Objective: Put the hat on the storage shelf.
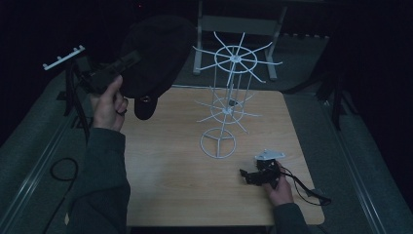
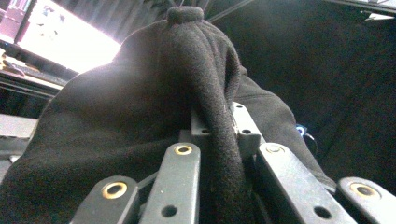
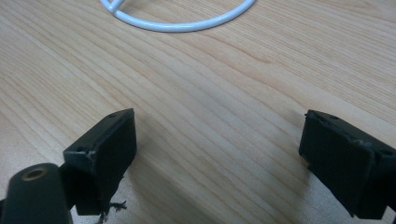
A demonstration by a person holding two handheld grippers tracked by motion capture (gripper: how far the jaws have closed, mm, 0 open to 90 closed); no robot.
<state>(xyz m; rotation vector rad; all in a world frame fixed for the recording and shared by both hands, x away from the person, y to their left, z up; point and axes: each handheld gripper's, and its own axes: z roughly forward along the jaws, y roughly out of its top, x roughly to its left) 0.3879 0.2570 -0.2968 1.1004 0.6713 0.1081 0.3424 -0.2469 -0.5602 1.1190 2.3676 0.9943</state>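
Holding the black cap (image 1: pixel 153 58) up in the air, you have your left gripper (image 1: pixel 114 68) raised beyond the counter's far left corner, its fingers (image 2: pixel 247 133) closed tight on a fold of the cap's fabric; in the left gripper view the fold runs up between them to the button on the crown. The cap hangs above the far left corner of the counter (image 1: pixel 165 170), its brim drooping toward the wood, just left of the white wire rack (image 1: pixel 229 105) that stands upright near the middle of the far edge. Your right gripper (image 1: pixel 260 175) rests low over the counter near the near right corner, fingers (image 3: pixel 105 154) spread wide with only bare wood between them, and the rack's round base lies just ahead of them.
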